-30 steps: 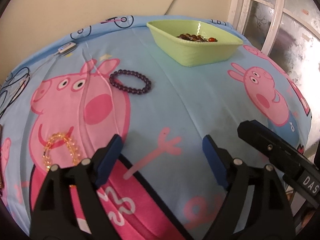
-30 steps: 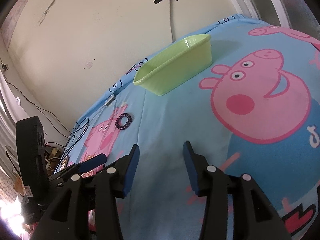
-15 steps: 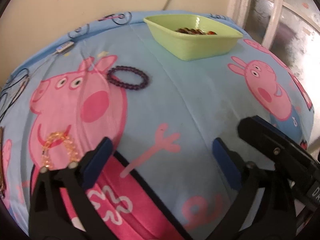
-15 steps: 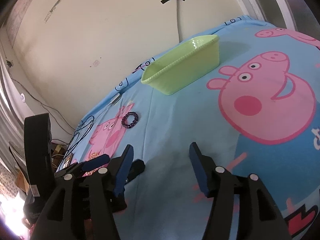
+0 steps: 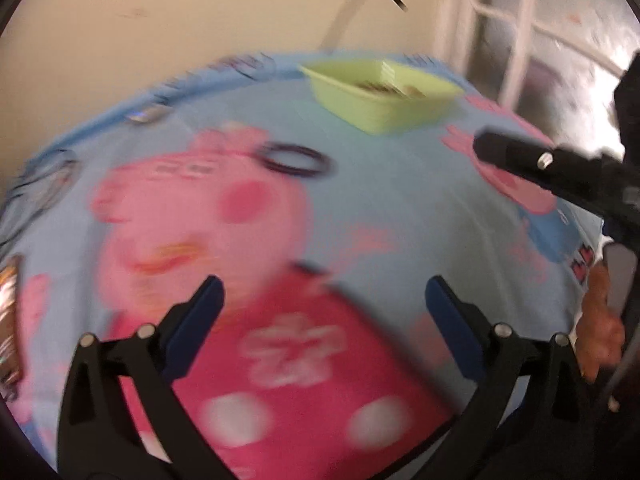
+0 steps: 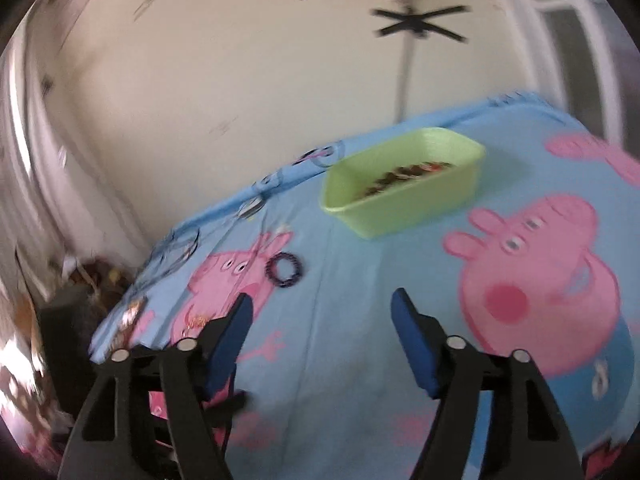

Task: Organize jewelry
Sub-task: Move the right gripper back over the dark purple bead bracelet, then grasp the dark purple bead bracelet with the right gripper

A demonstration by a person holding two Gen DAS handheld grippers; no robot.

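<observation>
Holding both grippers over the bed, you have nothing between either pair of jaws. Your left gripper [image 5: 322,300] stands with its jaws spread wide at the bottom of its frame, only the blurred pink print of the sheet [image 5: 400,216] showing between them. Your right gripper [image 6: 322,316] has its jaws apart and closing slightly, with bare blue sheet [image 6: 352,264] in the gap; in the left view it enters from the right edge [image 5: 486,148].

The green tray [image 5: 380,114] sits at the upper centre of the left view, near the far edge of the bed, with beaded pieces inside; in the right view it lies right of centre [image 6: 400,208]. The dark bracelet [image 5: 296,160] lies flat on the sheet, left of and below the tray, well apart from it, beside the printed pig's ear [image 6: 283,270]. The orange bracelet [image 5: 176,250] lies on the pig print at centre left, too blurred for detail.
</observation>
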